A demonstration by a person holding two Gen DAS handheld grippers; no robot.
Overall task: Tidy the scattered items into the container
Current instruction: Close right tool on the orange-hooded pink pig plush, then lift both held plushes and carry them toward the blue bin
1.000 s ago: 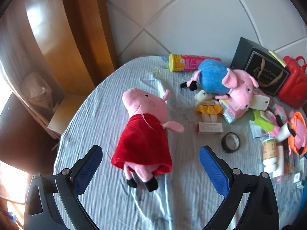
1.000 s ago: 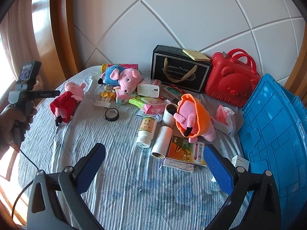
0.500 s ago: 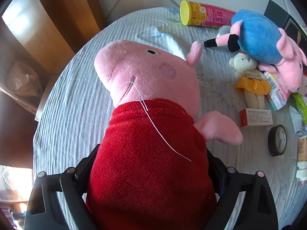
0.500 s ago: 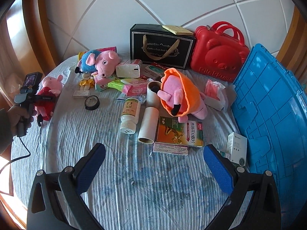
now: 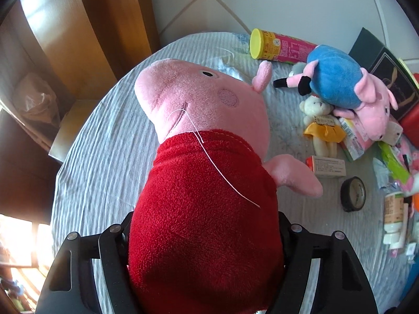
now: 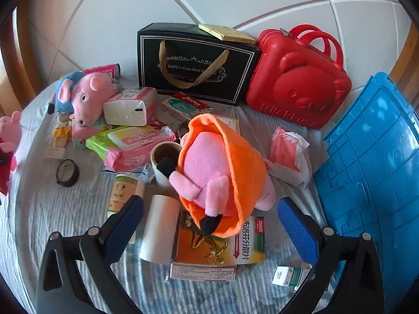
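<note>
My left gripper (image 5: 204, 225) is shut on the red dress of a pink pig plush (image 5: 204, 162), which fills the left wrist view; its fingertips are hidden by the fabric. The same plush shows at the far left edge of the right wrist view (image 6: 7, 141). My right gripper (image 6: 209, 225) is open, its blue pads on either side of a pig plush in an orange dress (image 6: 222, 167), just short of it. The blue container (image 6: 371, 162) lies at the right.
A cloth-covered round table (image 6: 65, 222) carries a blue-bodied pig plush (image 6: 81, 94), a black gift bag (image 6: 196, 62), a red bear case (image 6: 298, 78), wipes packs (image 6: 131, 136), a tape roll (image 6: 67, 172), a white bottle (image 6: 123, 191), a paper tube (image 6: 159, 230) and medicine boxes (image 6: 220, 246).
My left gripper moved onto the red-dressed pig and closed on its body. My right gripper moved forward up to the orange-dressed pig, still open.
</note>
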